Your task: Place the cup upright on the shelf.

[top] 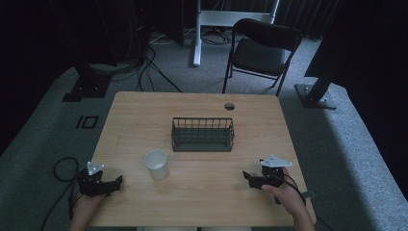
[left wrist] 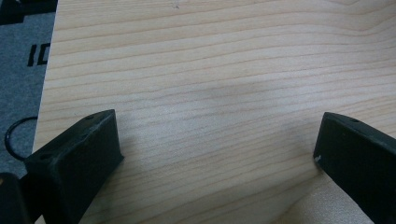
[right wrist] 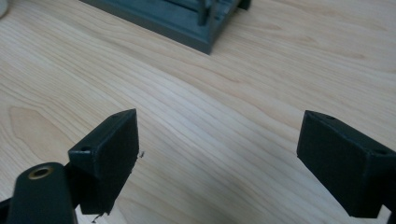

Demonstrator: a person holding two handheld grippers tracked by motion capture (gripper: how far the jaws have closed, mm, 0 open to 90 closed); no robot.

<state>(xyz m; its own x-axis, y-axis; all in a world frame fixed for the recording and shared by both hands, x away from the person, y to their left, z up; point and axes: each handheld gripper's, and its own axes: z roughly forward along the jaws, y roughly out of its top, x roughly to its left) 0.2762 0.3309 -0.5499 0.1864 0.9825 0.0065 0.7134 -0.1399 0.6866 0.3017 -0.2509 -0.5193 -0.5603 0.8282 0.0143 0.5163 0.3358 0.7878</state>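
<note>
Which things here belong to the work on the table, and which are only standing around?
Belonging to the work:
white cup
dark wire rack
left gripper, open
right gripper, open

Only standing around:
folding chair
cables on the floor

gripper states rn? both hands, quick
Left gripper: open, holding nothing, jaws wide over bare table.
Right gripper: open, holding nothing, aimed toward the wire rack.

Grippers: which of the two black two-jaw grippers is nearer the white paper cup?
The left gripper, at the table's near-left edge, is nearer the white paper cup. The right gripper rests farther off, near the right edge.
</note>
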